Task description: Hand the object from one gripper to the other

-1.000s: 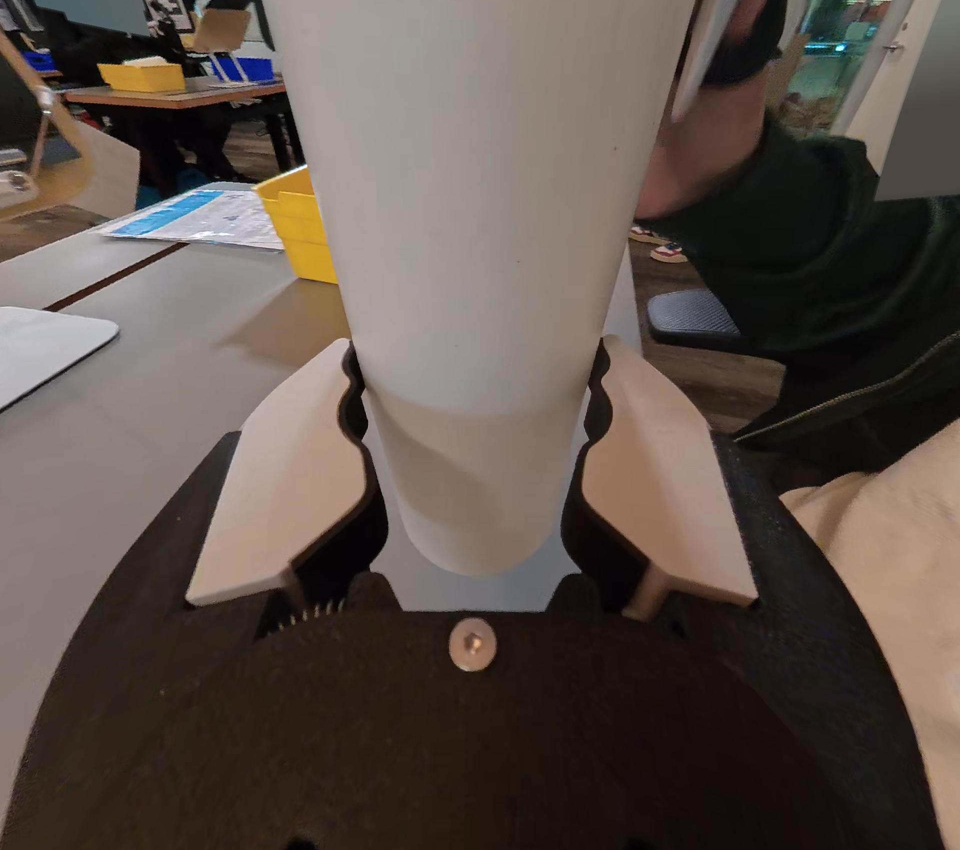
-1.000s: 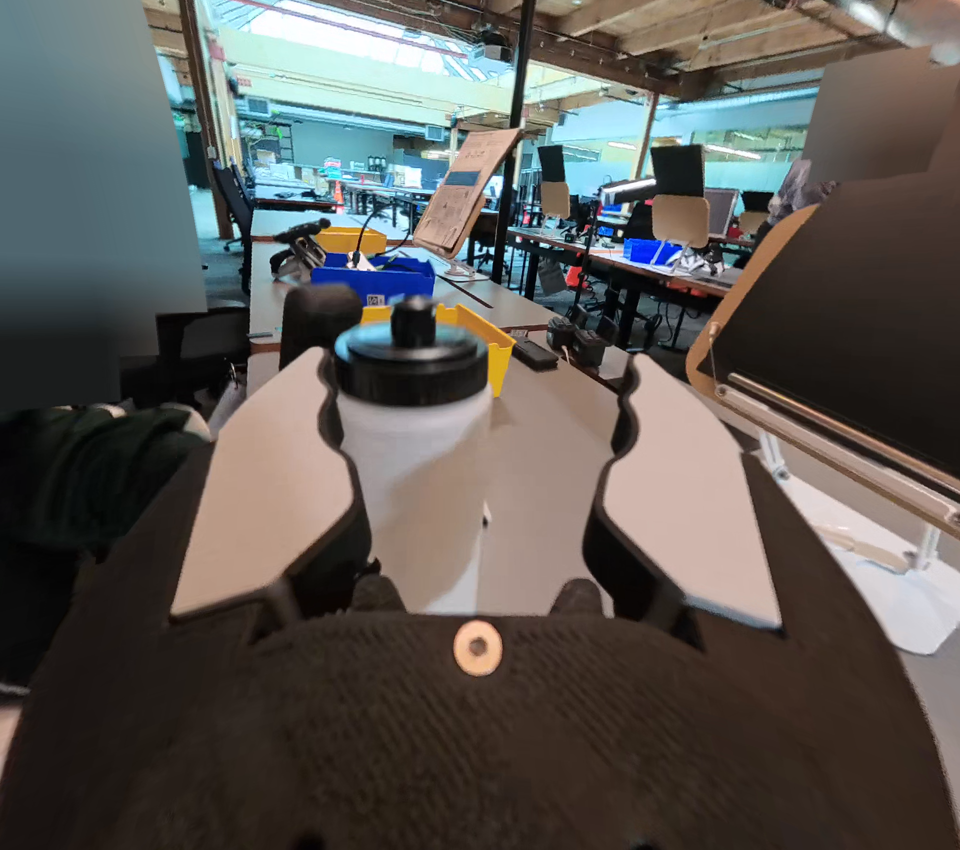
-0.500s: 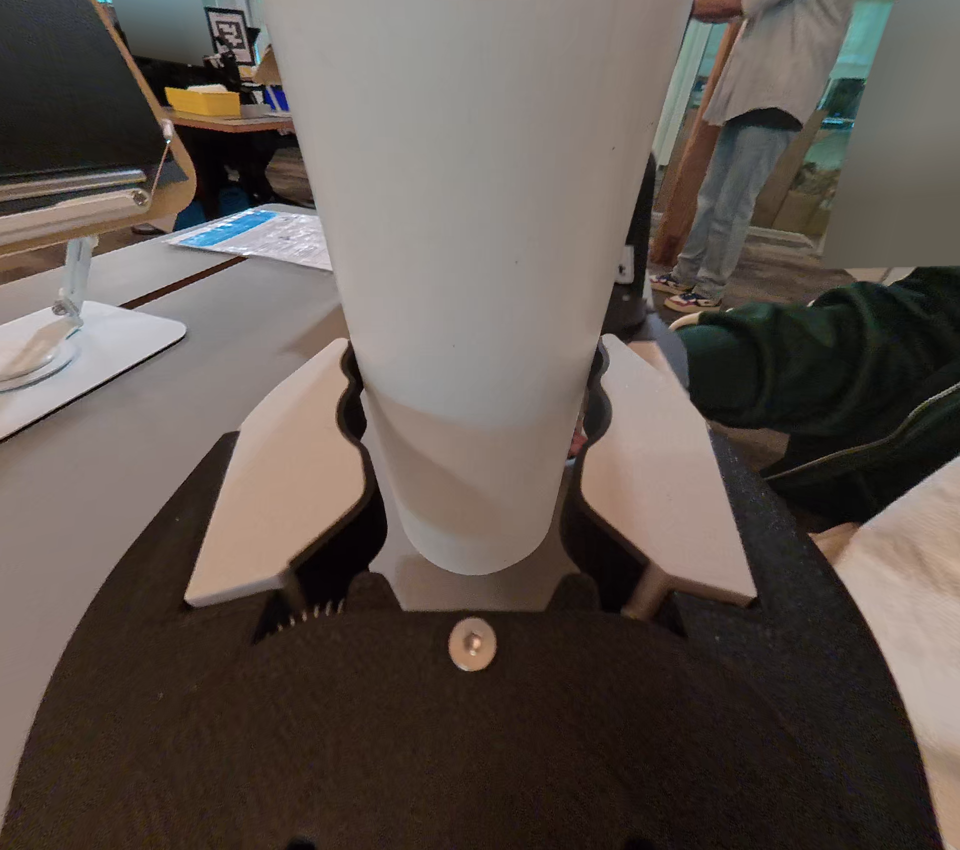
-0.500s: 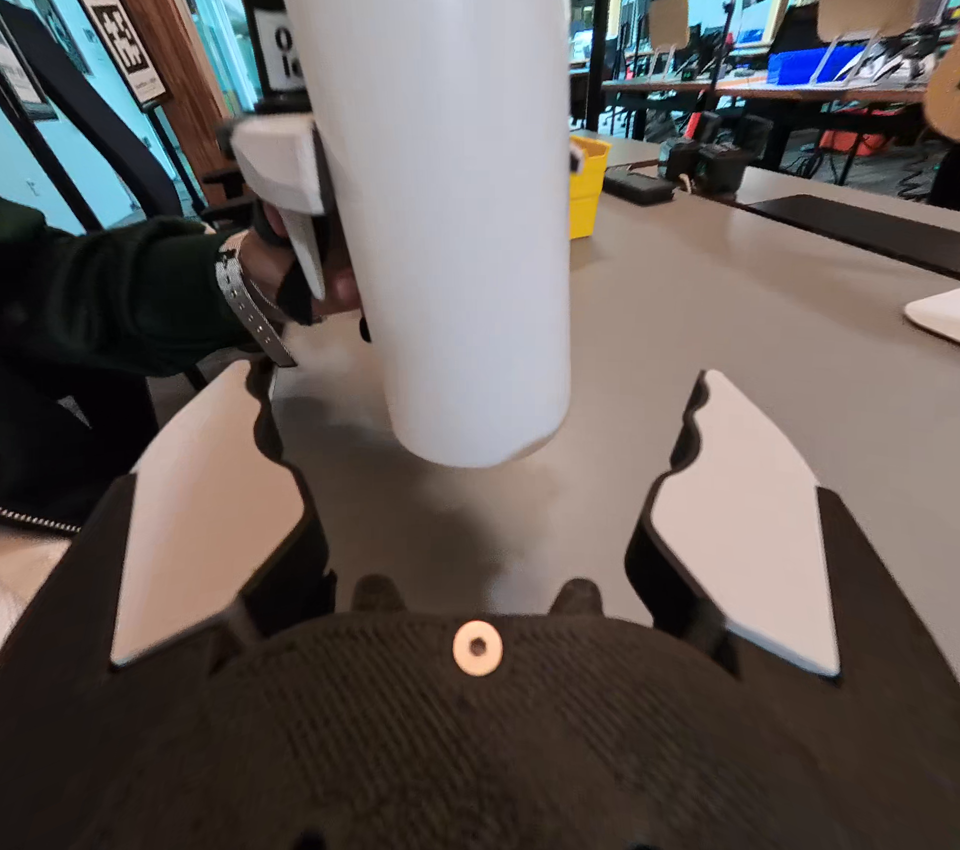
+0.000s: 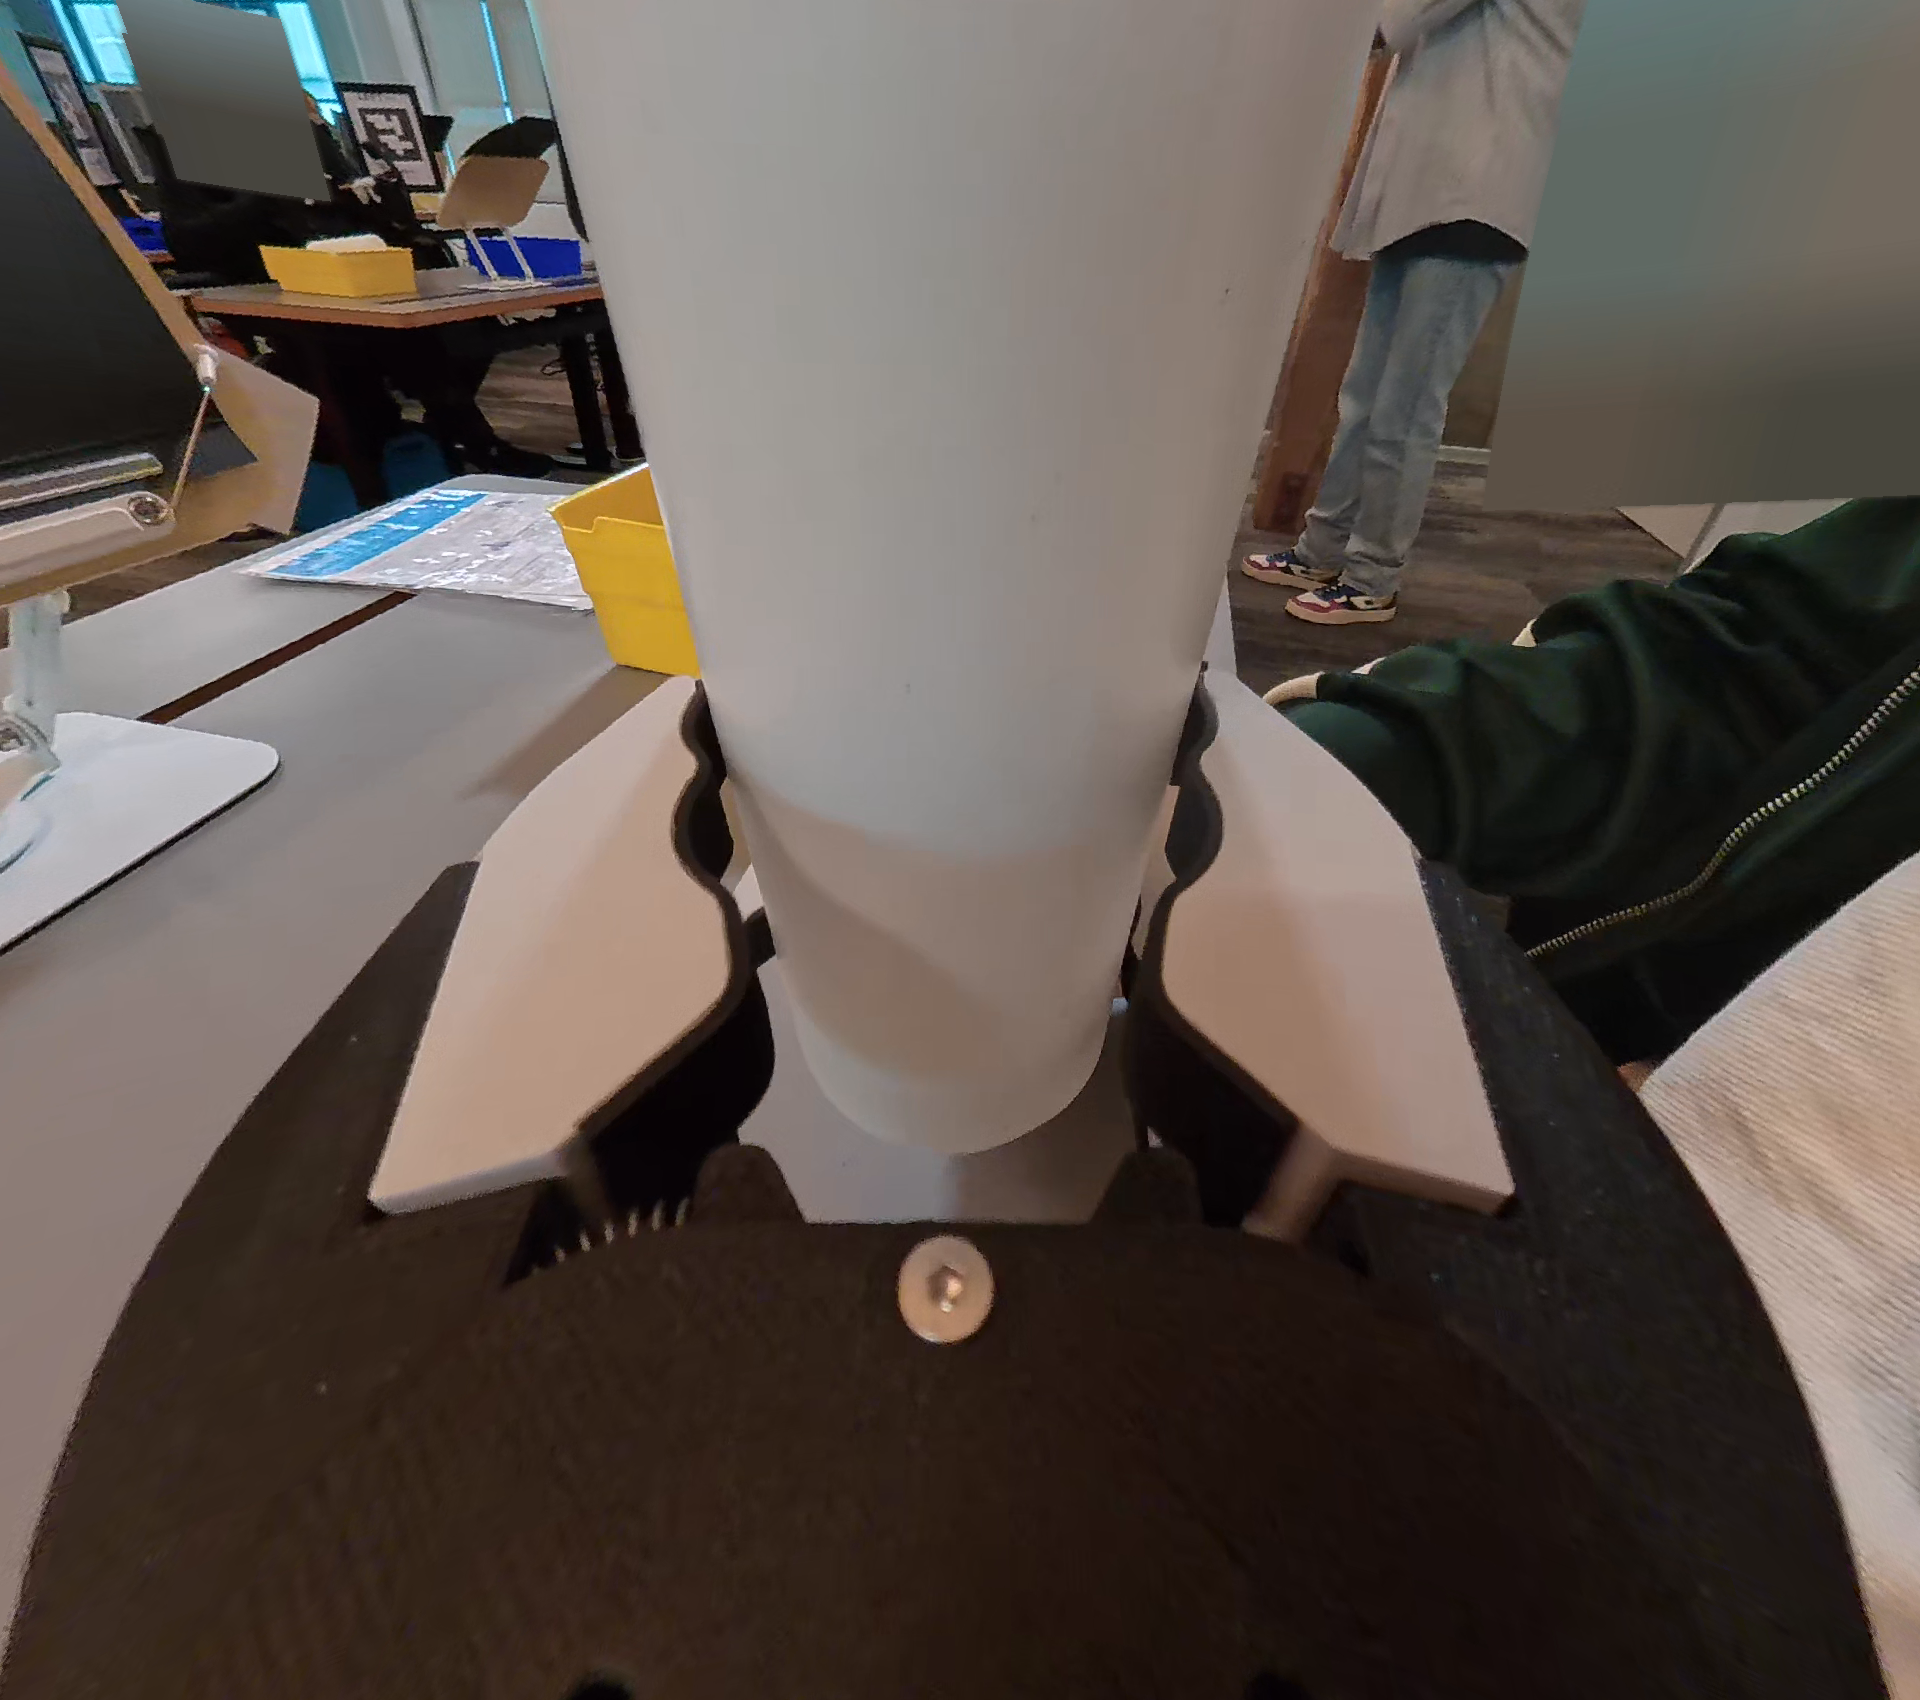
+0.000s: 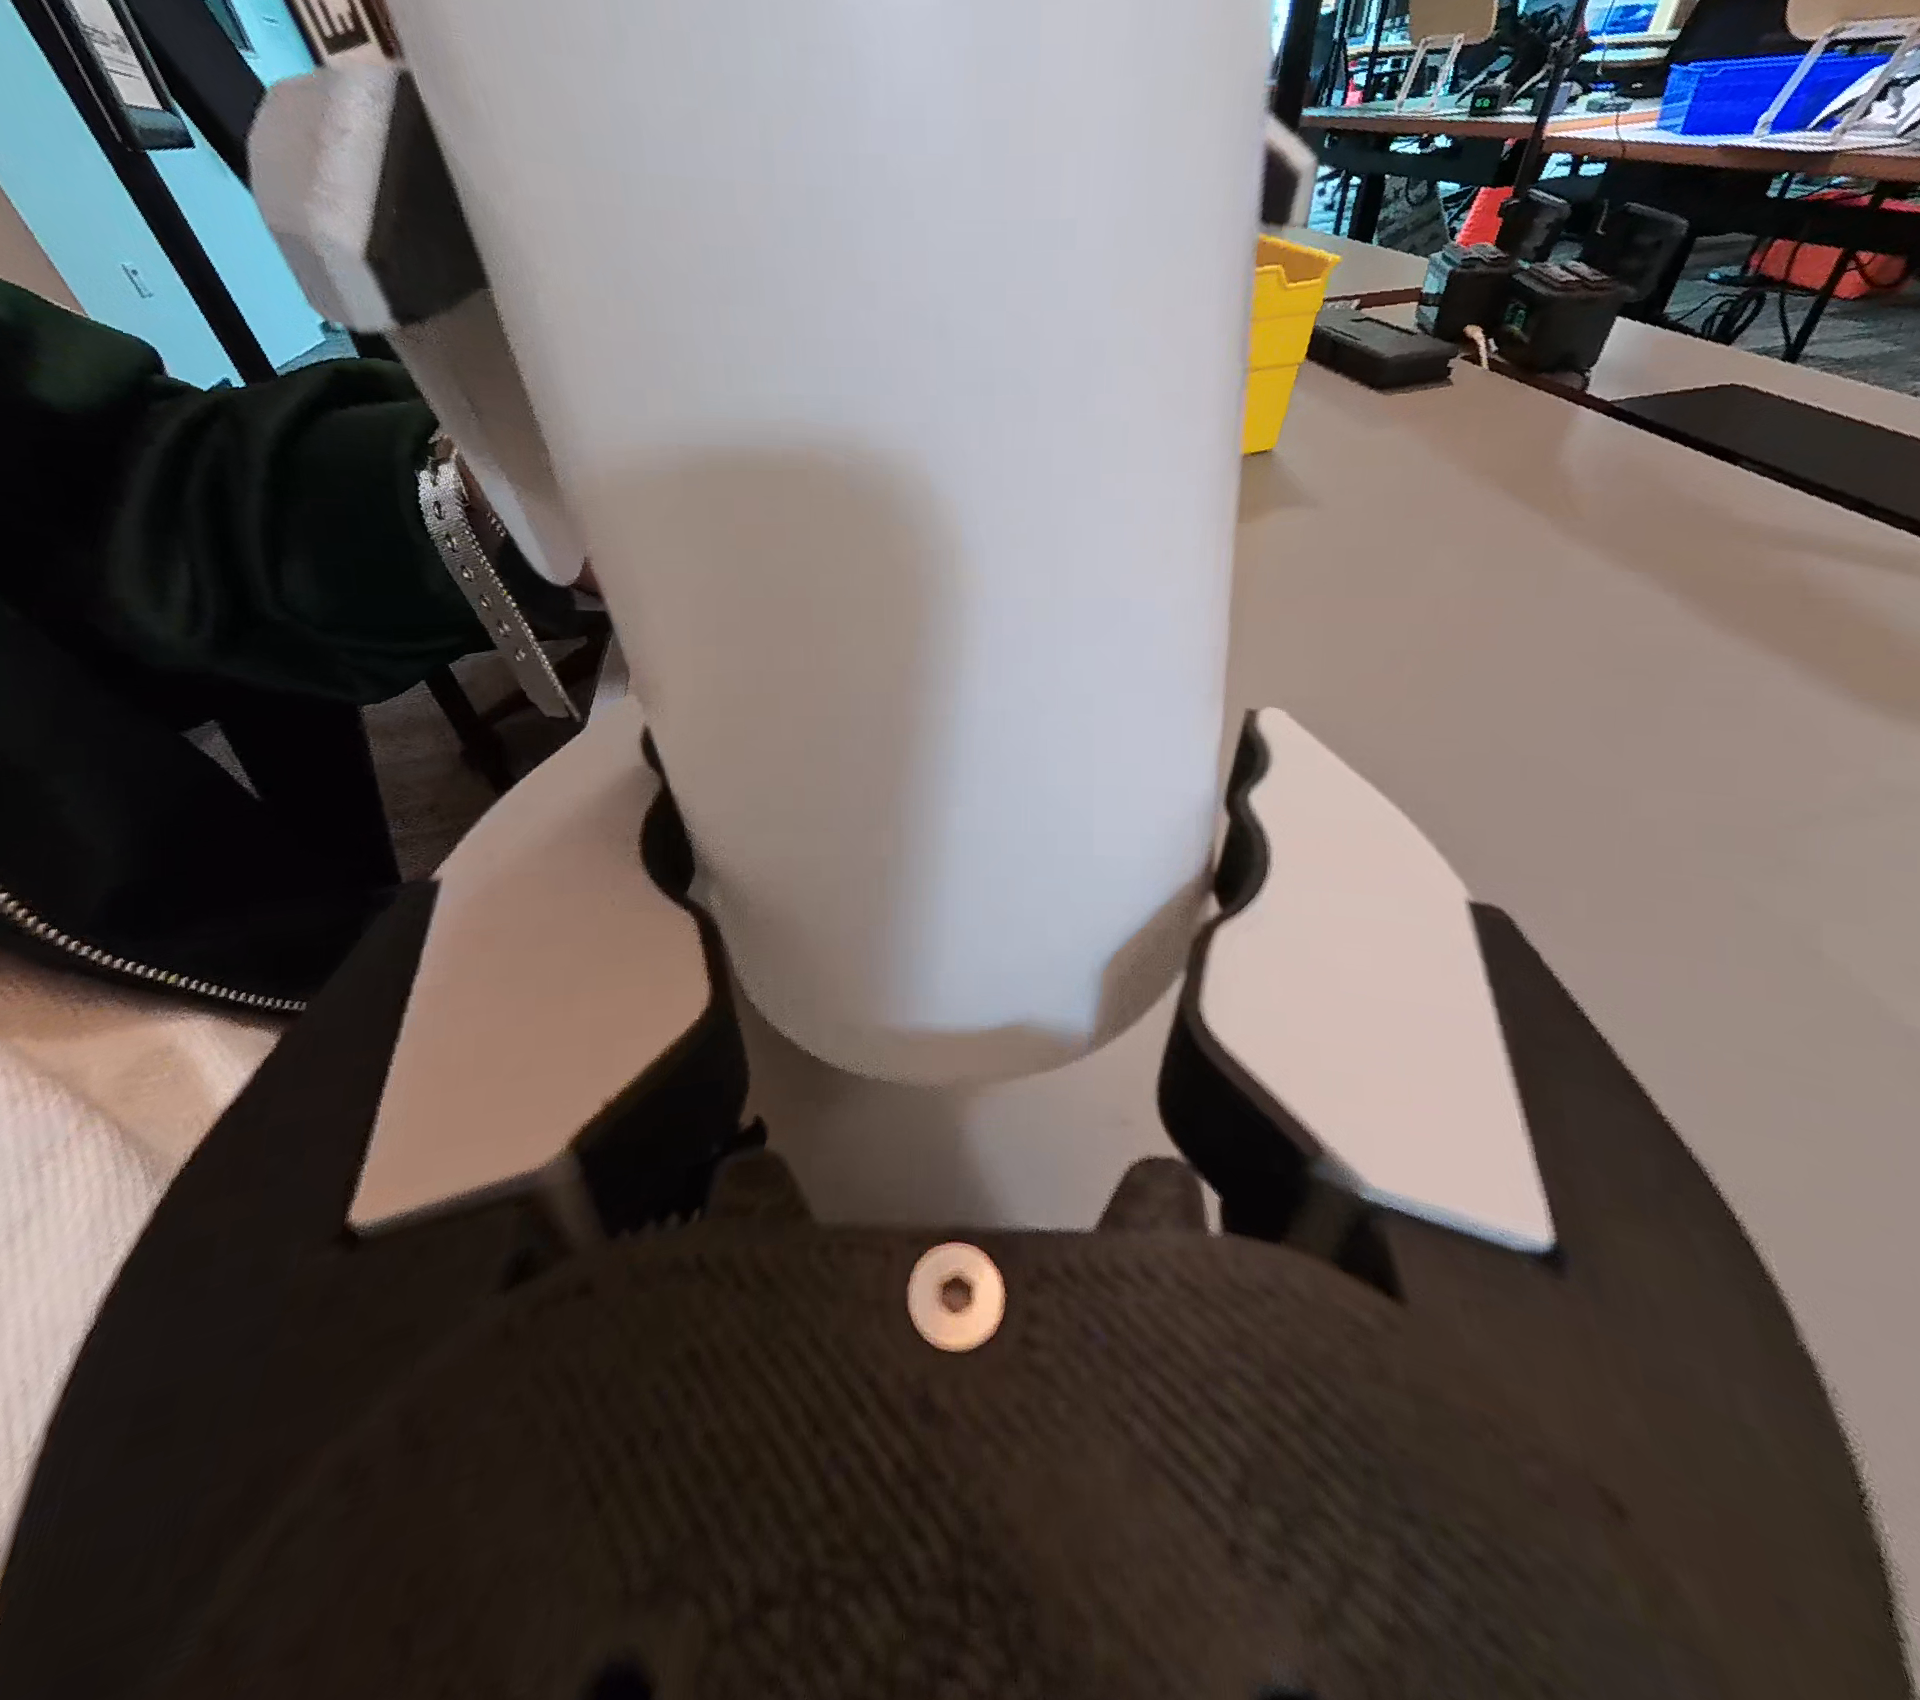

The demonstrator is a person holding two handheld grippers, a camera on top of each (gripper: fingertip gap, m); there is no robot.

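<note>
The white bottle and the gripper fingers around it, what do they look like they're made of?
Bottle: probably matte white plastic, or possibly coated metal; it is smooth and even, with soft shading and no sharp glints. Its cap edge looks black.
Gripper fingers: pale, flat, dull plates, likely plastic. Their wavy black inner pads look like rubber or soft plastic. The black body behind them has a fine layered grain, which suggests printed plastic.

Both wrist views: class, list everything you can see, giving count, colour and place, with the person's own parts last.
Bottle: one, white, upright between both grippers.
Yellow bin: one, on the table behind the bottle.
Table: one, grey, underneath.
Printed sheet: one, blue-white, left of the yellow bin.
Bystander: one, light shirt, jeans, standing behind.
Sleeve: dark green, right.
Left gripper: shut on the bottle.
Right gripper: fingers touching the bottle's base.
</note>
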